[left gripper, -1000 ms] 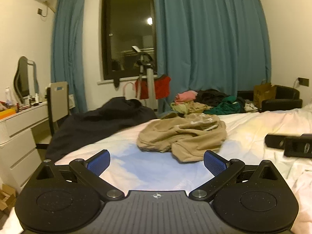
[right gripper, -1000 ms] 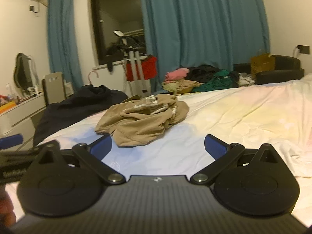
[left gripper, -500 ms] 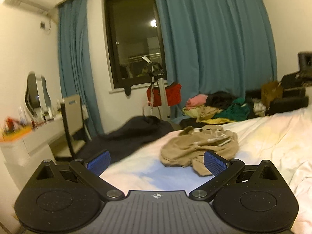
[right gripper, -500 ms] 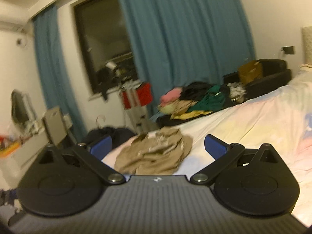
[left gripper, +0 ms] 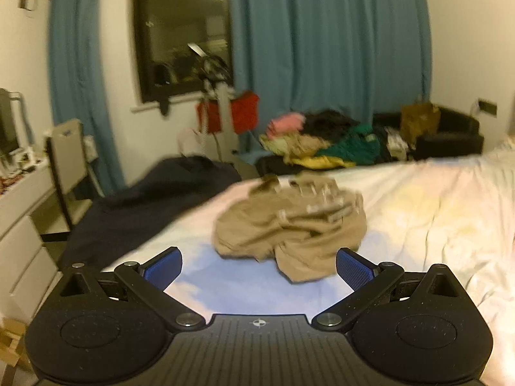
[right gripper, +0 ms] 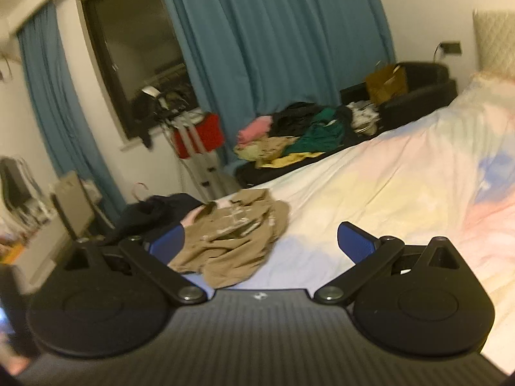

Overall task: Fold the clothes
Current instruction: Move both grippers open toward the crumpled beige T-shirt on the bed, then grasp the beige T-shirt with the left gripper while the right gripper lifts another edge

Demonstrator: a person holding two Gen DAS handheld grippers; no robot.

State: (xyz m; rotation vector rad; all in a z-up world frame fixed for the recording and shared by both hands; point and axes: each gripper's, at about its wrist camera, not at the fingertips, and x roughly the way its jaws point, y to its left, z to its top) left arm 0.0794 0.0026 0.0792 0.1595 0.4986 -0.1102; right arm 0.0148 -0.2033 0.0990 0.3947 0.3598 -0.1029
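Note:
A crumpled tan garment (left gripper: 289, 228) with pale drawstrings lies in a heap on the pastel bed sheet (left gripper: 428, 218). My left gripper (left gripper: 259, 268) is open just short of the heap, which sits between and beyond its blue pads (left gripper: 352, 268). In the right wrist view the same tan garment (right gripper: 235, 238) lies ahead and to the left on the bed sheet (right gripper: 386, 193). My right gripper (right gripper: 260, 244) is open too, nothing between its fingers, held above the bed. Both views are blurred by motion.
A dark garment (left gripper: 151, 206) drapes over the bed's left edge. Behind the bed lies a pile of mixed clothes (left gripper: 322, 138), a black armchair (left gripper: 450, 132) and teal curtains (left gripper: 322, 38). A white desk (left gripper: 19, 212) and chair (left gripper: 67, 157) stand at left.
Both grippers rose and tilted up, then the left one dropped back toward the tan heap. The right one has swung to the right, so the heap now sits at its left. Both stayed open.

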